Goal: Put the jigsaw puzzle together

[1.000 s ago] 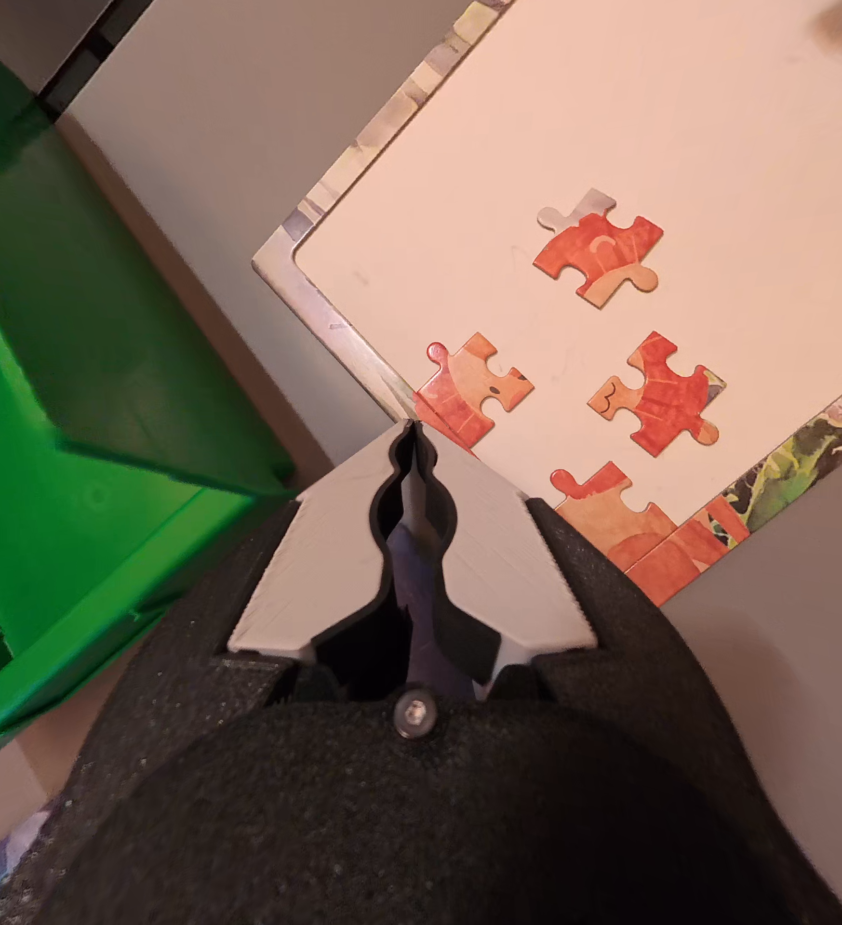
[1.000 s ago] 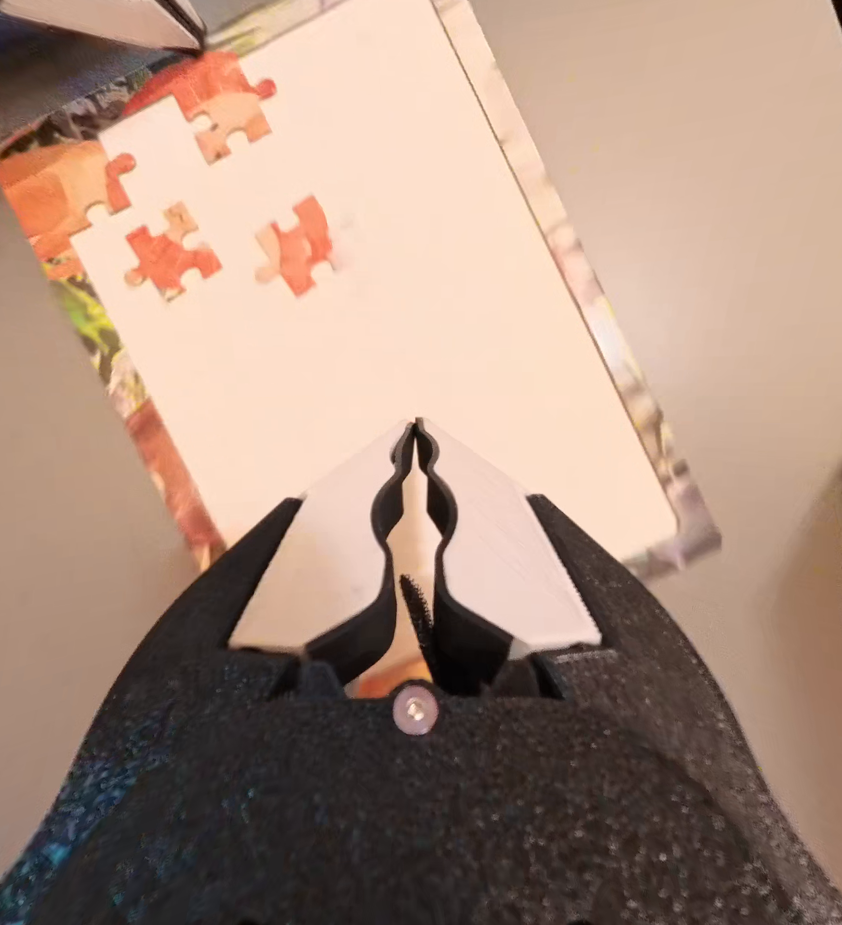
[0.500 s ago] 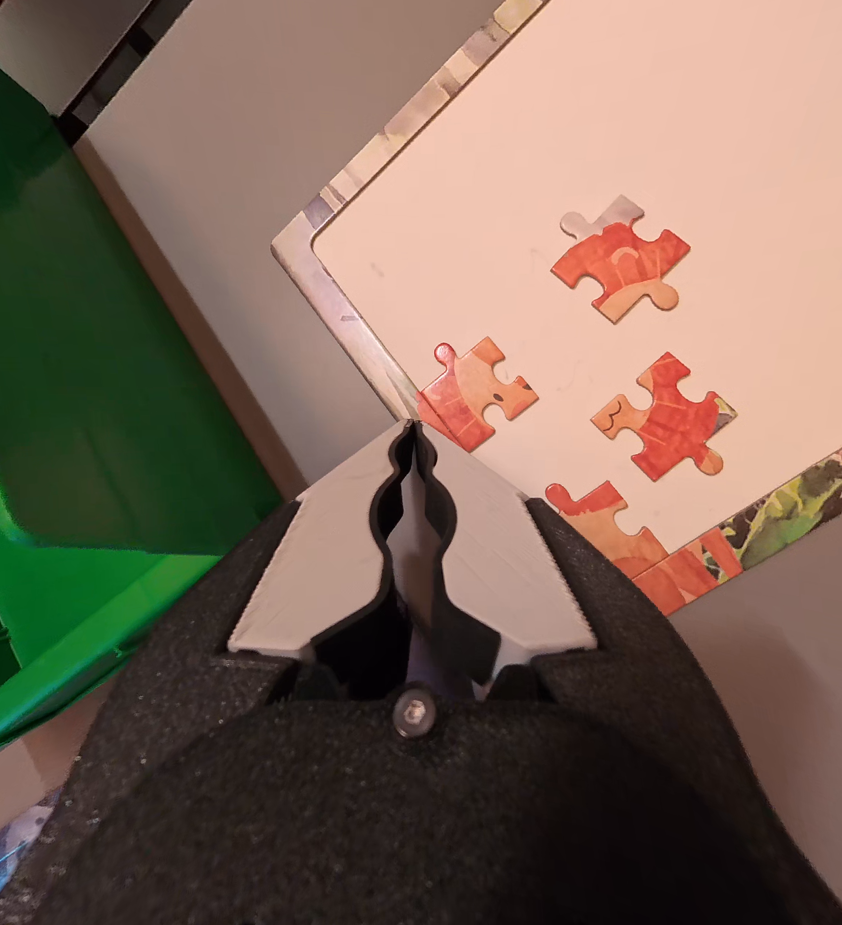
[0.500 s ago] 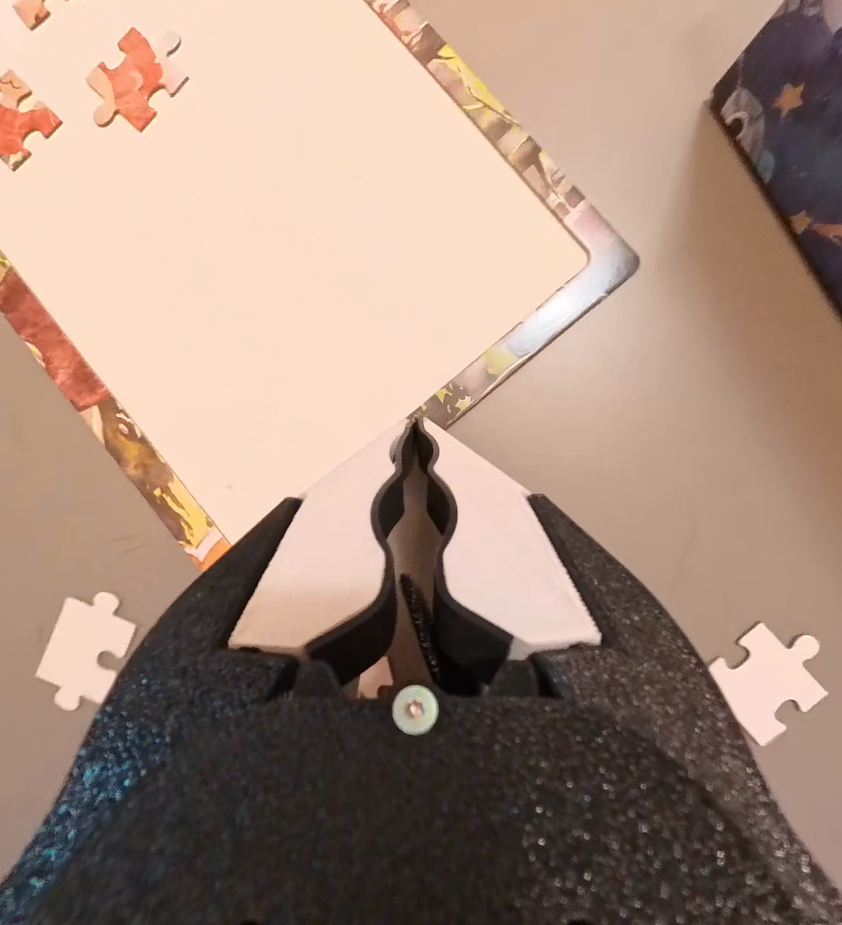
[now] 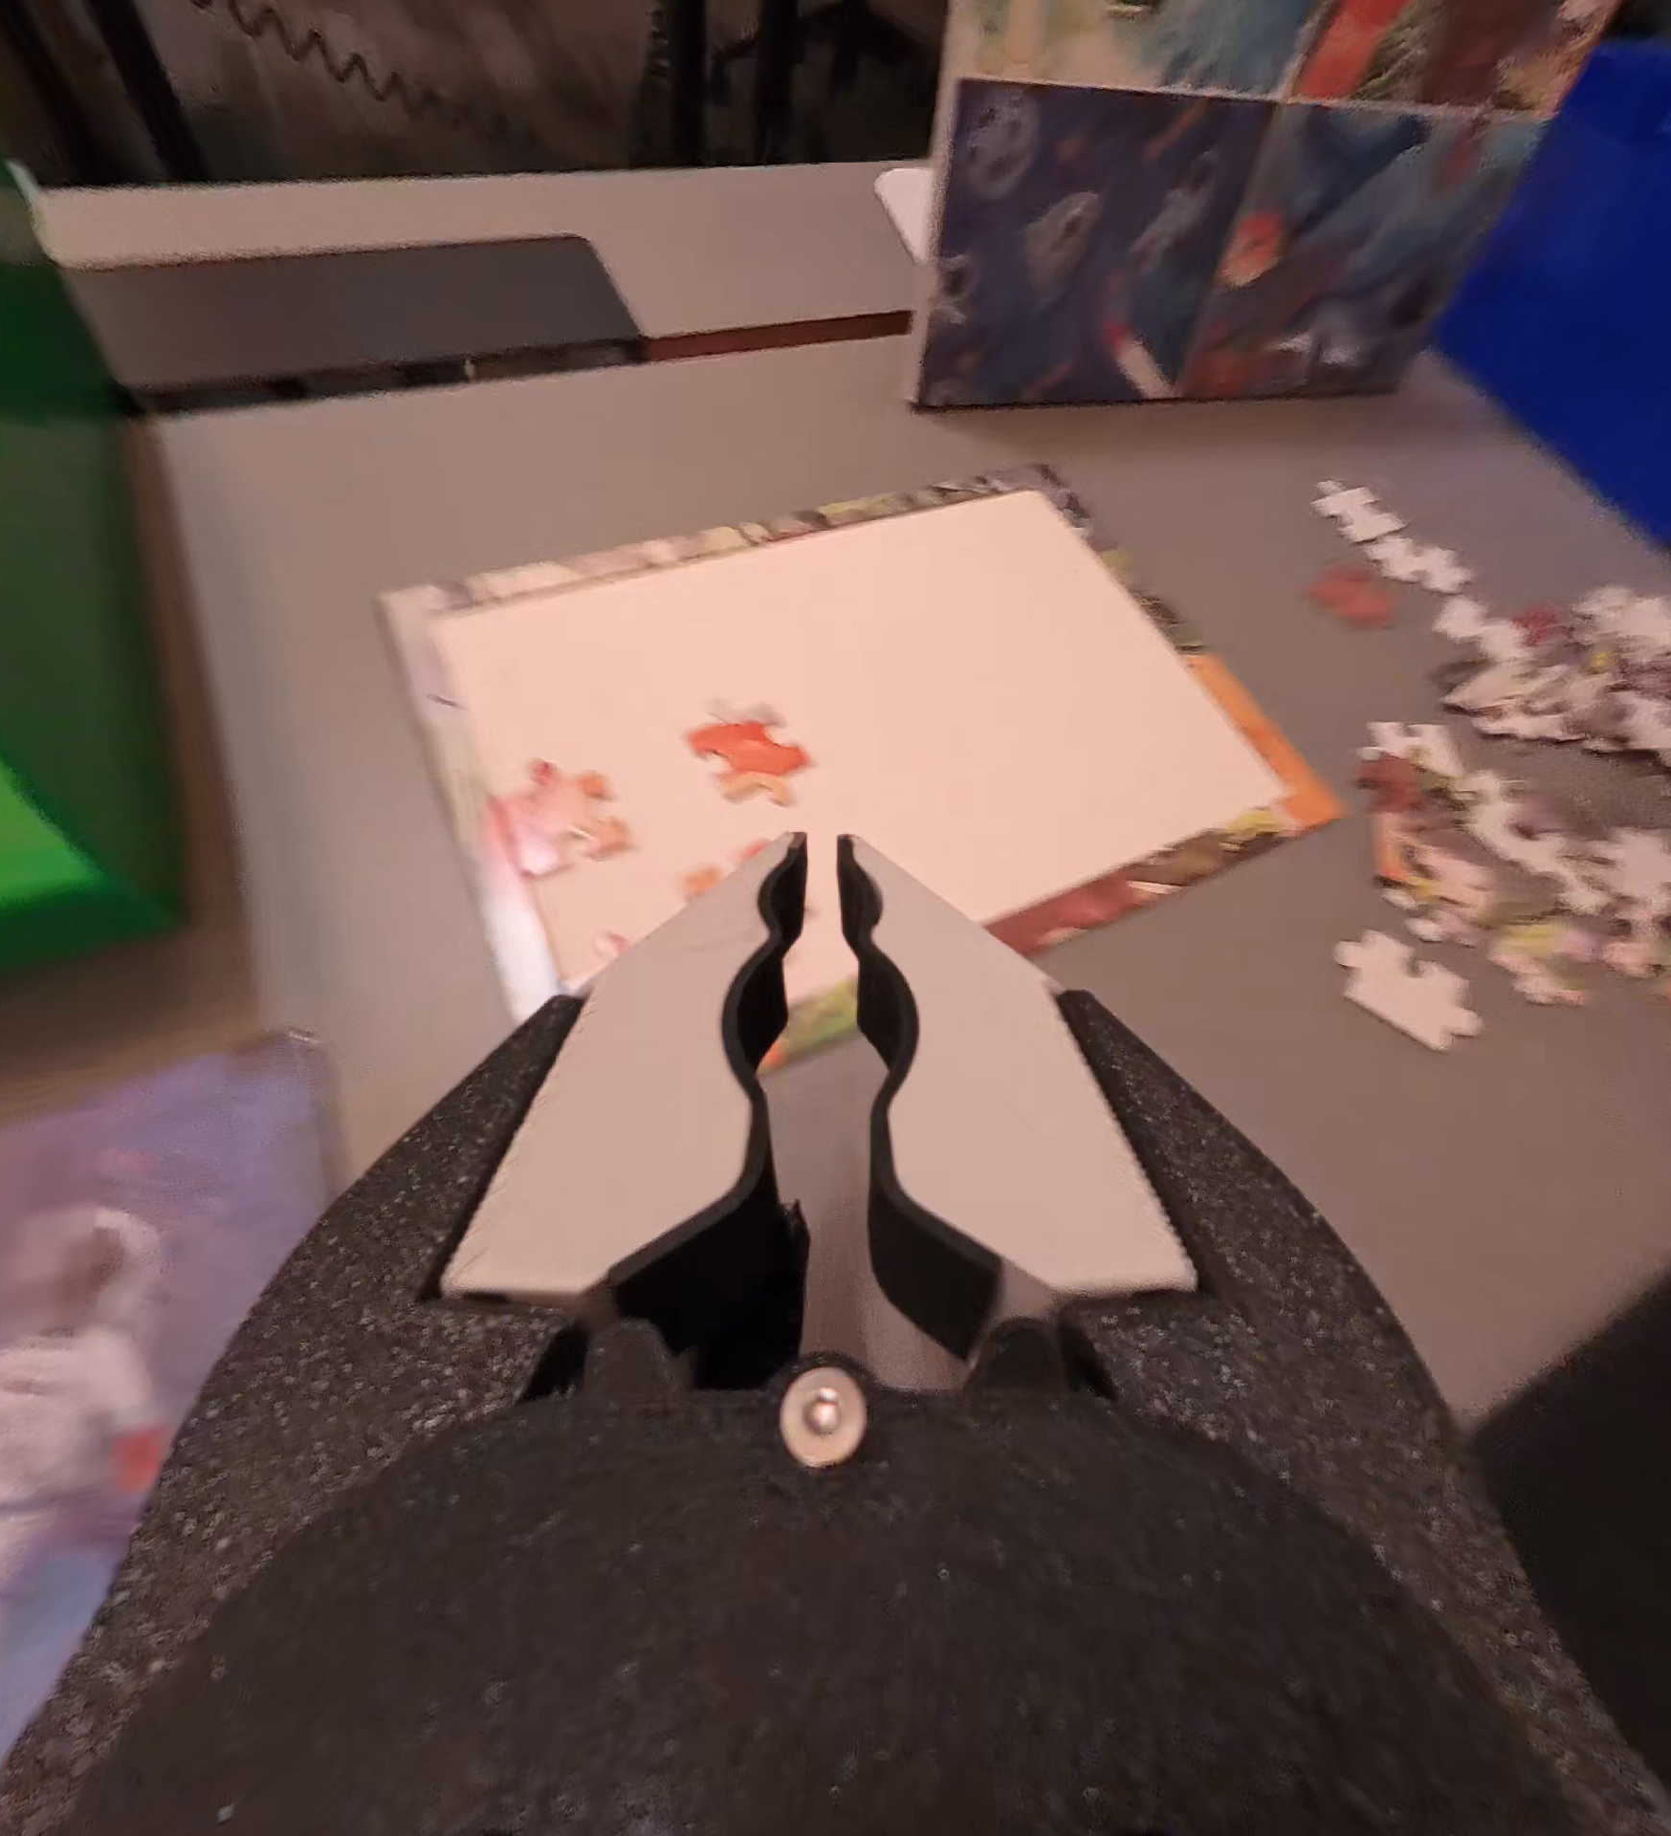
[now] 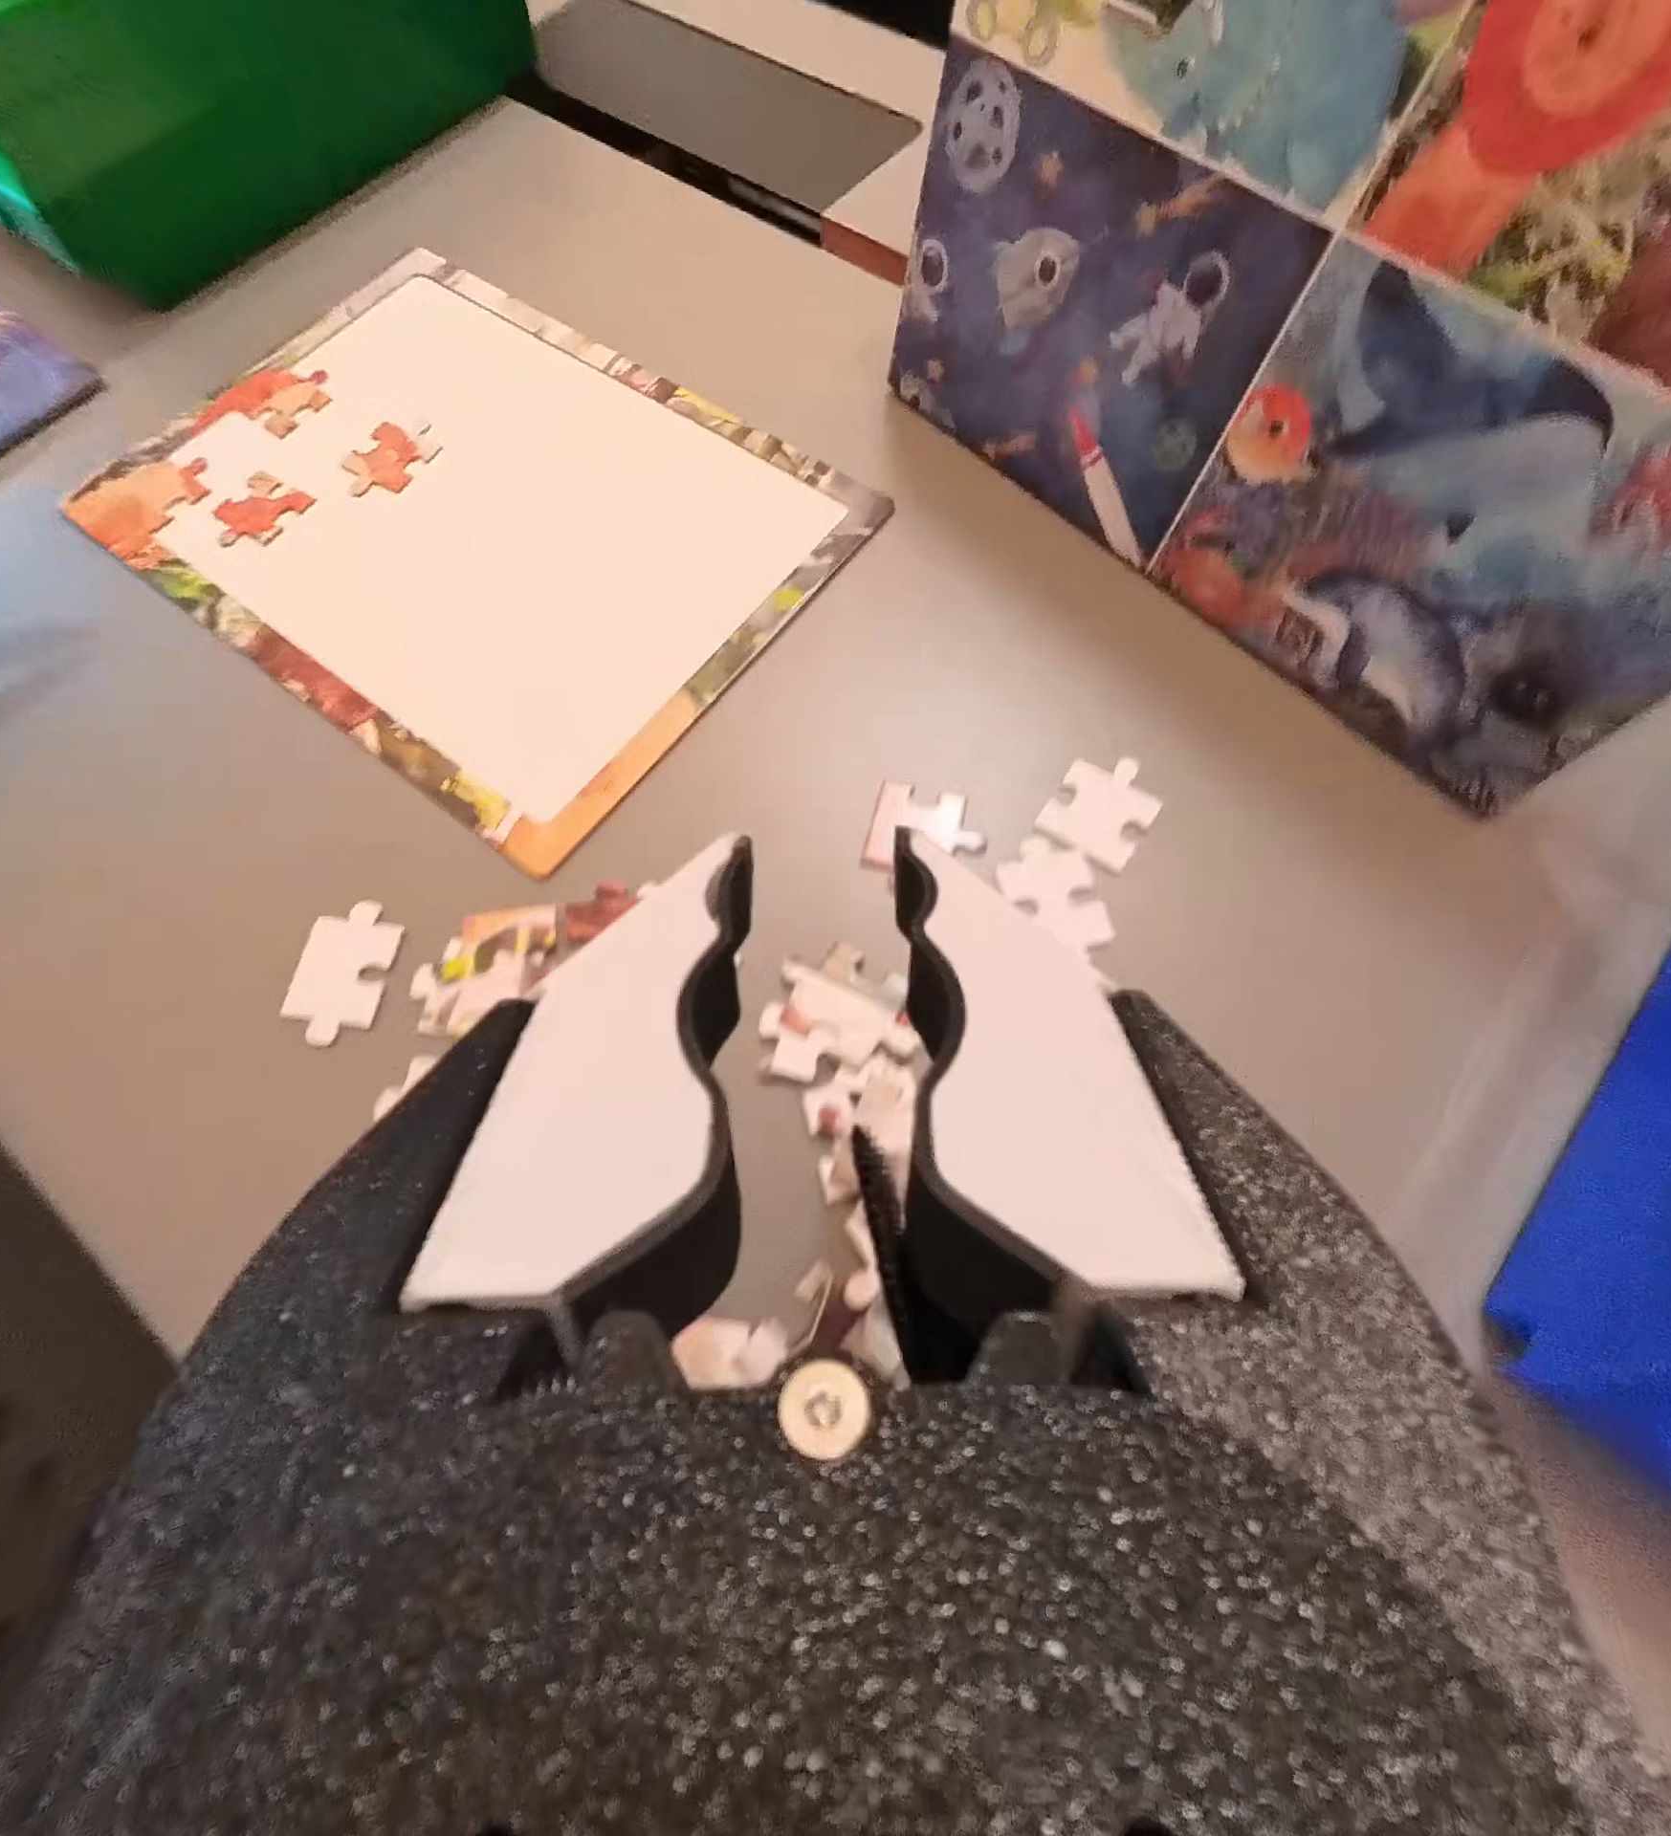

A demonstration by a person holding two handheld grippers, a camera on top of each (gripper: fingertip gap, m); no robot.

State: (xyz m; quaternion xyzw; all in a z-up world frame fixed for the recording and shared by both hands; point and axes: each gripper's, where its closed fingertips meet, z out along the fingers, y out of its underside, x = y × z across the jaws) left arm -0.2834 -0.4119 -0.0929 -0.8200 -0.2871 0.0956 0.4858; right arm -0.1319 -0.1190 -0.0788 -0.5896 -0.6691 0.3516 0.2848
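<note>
- The puzzle tray lies flat on the grey table, toward the far left part of it. It's mostly bare white inside a printed border.
- Only a handful of orange pieces sit in the tray so far, all bunched in one corner region. A couple look seated against the border and three lie loose on the white.
- The loose pile of pieces is on the table just past the tray's right edge, many flipped white side up. One white piece lies a bit apart on the tray side of the pile.
- The left gripper hangs over the near edge of the tray with its fingers only a narrow slit apart and nothing between them.
- The right gripper is over the loose pile, fingers spread clearly wider, also holding nothing. Pieces are visible through the gap.
- The picture box stands upright at the far side of the table, behind the pile.
- A green bin sits at the far left, a blue bin at the right edge.
- The left wrist view is pretty blurry, so fine detail on the tray pieces is hard to make out there.
</note>
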